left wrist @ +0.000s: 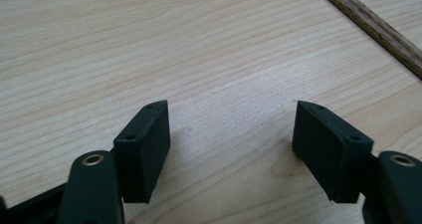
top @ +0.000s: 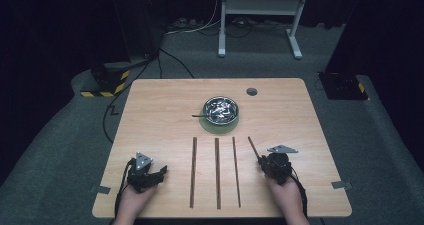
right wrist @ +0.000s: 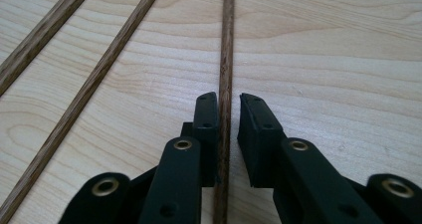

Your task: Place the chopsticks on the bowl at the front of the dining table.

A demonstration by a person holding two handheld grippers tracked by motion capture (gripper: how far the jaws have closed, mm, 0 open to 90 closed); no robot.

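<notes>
Four thin dark wooden rods lie on the pale wooden table [top: 150, 115]. Three of them [top: 194, 172] [top: 217, 172] [top: 236, 172] run parallel; the fourth rod [top: 253, 146] [right wrist: 226, 45] lies slanted at the right. My right gripper [top: 261, 161] [right wrist: 228, 102] is shut on the near part of that slanted rod, which runs straight up between its black pads and rests on the table. At the front left my left gripper [top: 162, 171] [left wrist: 231, 114] stands open over bare wood with nothing between its jaws. The leftmost rod [left wrist: 373, 27] crosses the top right corner of the left gripper view.
A metal bowl [top: 220, 110] with shiny pieces in it sits on a green mat [top: 220, 127] at the table's middle back, a dark stick [top: 199, 116] poking out to its left. A round grey hole [top: 251, 91] lies behind it. Two neighbouring rods [right wrist: 94, 79] [right wrist: 40, 35] lie left of my right gripper.
</notes>
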